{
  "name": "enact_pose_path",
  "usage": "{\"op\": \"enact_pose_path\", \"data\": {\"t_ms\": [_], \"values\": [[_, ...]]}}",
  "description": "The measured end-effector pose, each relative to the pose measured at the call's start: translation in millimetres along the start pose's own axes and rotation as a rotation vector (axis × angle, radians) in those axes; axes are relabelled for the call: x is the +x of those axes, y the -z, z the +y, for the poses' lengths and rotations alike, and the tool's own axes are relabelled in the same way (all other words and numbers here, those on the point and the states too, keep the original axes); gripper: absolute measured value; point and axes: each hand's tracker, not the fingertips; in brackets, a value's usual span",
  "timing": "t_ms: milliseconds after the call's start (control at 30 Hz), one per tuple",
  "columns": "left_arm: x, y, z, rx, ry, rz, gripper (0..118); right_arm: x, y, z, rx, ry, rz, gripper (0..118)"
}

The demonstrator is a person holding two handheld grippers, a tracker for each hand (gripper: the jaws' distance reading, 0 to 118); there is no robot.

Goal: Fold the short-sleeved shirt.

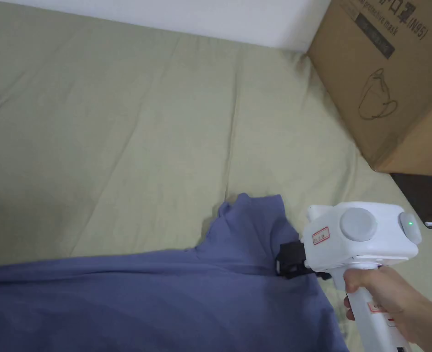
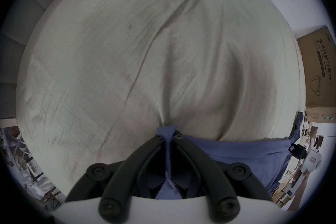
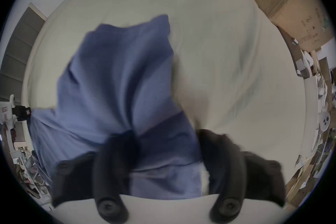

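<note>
shirt [image 2: 236, 153] corner pinched in left claw [image 2: 168, 138] (jaws together), right claw [image 3: 163, 140] spread

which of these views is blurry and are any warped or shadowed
Right gripper view: motion-blurred, the shirt and jaws smeared. Left gripper view: sharp on the left gripper, fisheye-bent with dark corners. Head view: sharp, undistorted, soft shadow on the sheet at left.
</note>
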Motion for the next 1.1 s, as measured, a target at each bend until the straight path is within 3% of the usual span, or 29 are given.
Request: {"op": "enact_pose_path", "data": {"t_ms": [33,100,267,433,667,867,1100], "values": [[0.0,0.1,-1.9,0.005,-0.003,-0.001,3,2.0,-4.0,-2.2,0.024,0.032,0.025,3],[-0.5,-4.0,-3.0,0.015,-0.007,-0.003,3,3.2,-9.1,-5.1,0.032,0.105,0.053,3],[-11.7,-31.8,-5.7,0.048,-0.019,-0.074,3,-4.8,-37.9,-10.4,0.101,0.113,0.090,3],[-34.7,-91.3,-23.9,0.126,-0.066,-0.246,3,-1.3,-103.9,-22.8,0.202,0.124,0.131,3],[-84.9,-156.5,-67.5,0.191,-0.069,-0.338,3,9.4,-196.8,-78.6,0.314,0.173,0.201,3],[-116.8,-148.2,-138.5,0.141,0.004,-0.324,3,10.0,-205.6,-164.6,0.242,0.191,0.194,3],[-150.5,-89.0,-209.0,-0.032,-0.059,-0.284,3,11.1,-139.4,-249.9,0.011,0.263,0.145,3]]}}
